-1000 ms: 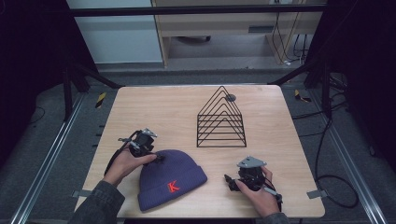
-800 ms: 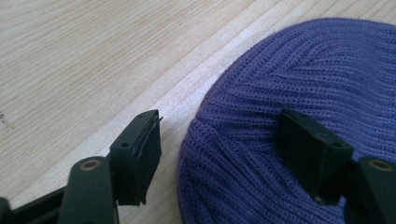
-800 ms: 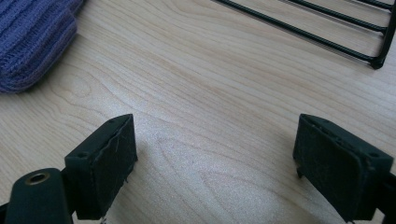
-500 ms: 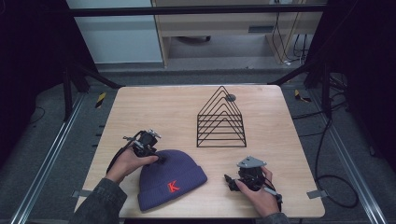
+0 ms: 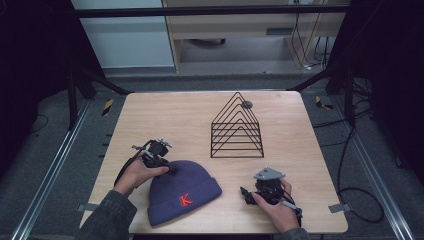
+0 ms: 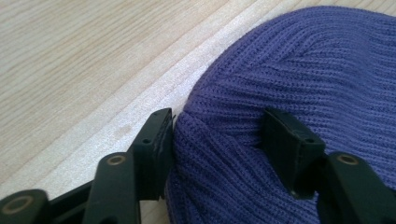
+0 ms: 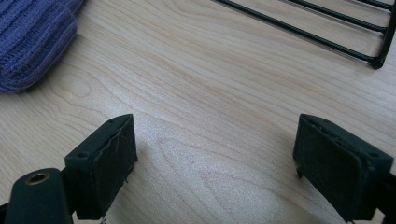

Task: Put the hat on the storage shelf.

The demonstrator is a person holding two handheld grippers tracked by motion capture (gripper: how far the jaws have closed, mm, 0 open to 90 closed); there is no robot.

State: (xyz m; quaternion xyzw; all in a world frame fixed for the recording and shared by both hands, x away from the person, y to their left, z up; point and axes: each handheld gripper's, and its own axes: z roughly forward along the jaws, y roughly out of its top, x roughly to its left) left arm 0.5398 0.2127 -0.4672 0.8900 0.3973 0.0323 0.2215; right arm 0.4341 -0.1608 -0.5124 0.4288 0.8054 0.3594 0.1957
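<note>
A purple knit beanie (image 5: 182, 192) with a red K lies flat at the table's front, left of centre. My left gripper (image 5: 169, 168) is at its upper left edge. In the left gripper view the jaws have just been closing, and a ridge of the beanie (image 6: 280, 60) is pinched between the pads of my left gripper (image 6: 217, 121). My right gripper (image 5: 246, 193) rests low on the table to the right of the beanie. In the right gripper view, my right gripper (image 7: 215, 135) stands open over bare wood, with the beanie's cuff (image 7: 32, 32) at the far left.
A black wire rack (image 5: 236, 130) shaped like a triangle stands behind the middle of the wooden table (image 5: 165, 120). Its lower bars (image 7: 327, 32) cross the top of the right gripper view. Metal rails and cables run along the floor on both sides.
Both hands keep their places. The left gripper's jaws look a little narrower at the beanie's edge than a second ago.
</note>
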